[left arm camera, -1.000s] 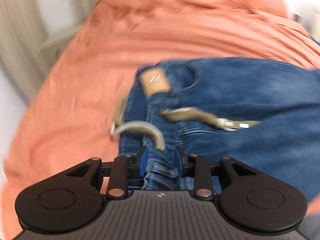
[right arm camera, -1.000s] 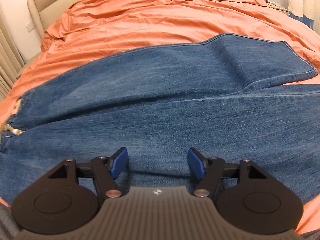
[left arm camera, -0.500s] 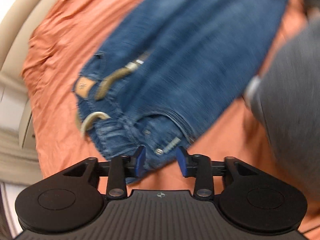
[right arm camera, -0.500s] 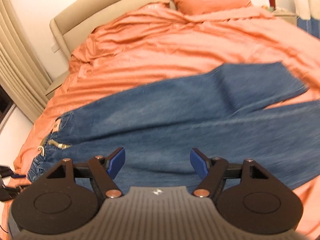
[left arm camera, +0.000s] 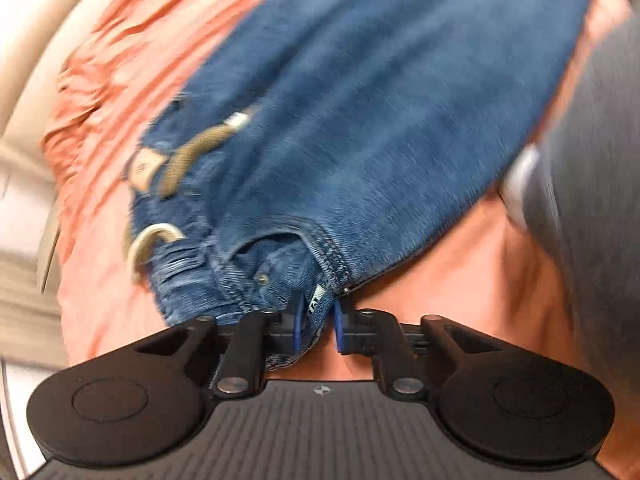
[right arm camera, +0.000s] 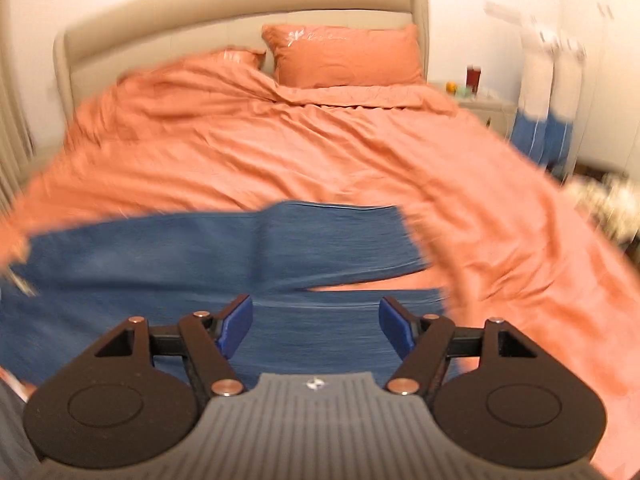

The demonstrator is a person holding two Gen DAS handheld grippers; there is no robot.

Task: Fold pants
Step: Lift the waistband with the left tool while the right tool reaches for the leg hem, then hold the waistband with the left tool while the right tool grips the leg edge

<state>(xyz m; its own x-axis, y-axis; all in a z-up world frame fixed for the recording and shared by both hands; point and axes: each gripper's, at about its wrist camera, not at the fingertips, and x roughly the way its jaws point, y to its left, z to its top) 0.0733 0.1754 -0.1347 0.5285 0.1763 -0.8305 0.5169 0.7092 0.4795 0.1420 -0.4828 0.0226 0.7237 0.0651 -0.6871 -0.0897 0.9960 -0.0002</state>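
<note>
Here, blue denim pants, outstretched.

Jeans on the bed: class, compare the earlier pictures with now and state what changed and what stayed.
The left gripper has just been closing and now pinches the waistband corner of the jeans. The right gripper, open and empty throughout, pulled up and back, revealing the headboard. The jeans stay spread flat on the orange duvet.

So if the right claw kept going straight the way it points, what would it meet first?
Most likely the jeans spread on the orange duvet; nothing is between the open right claw and them, though depth is unclear.
</note>
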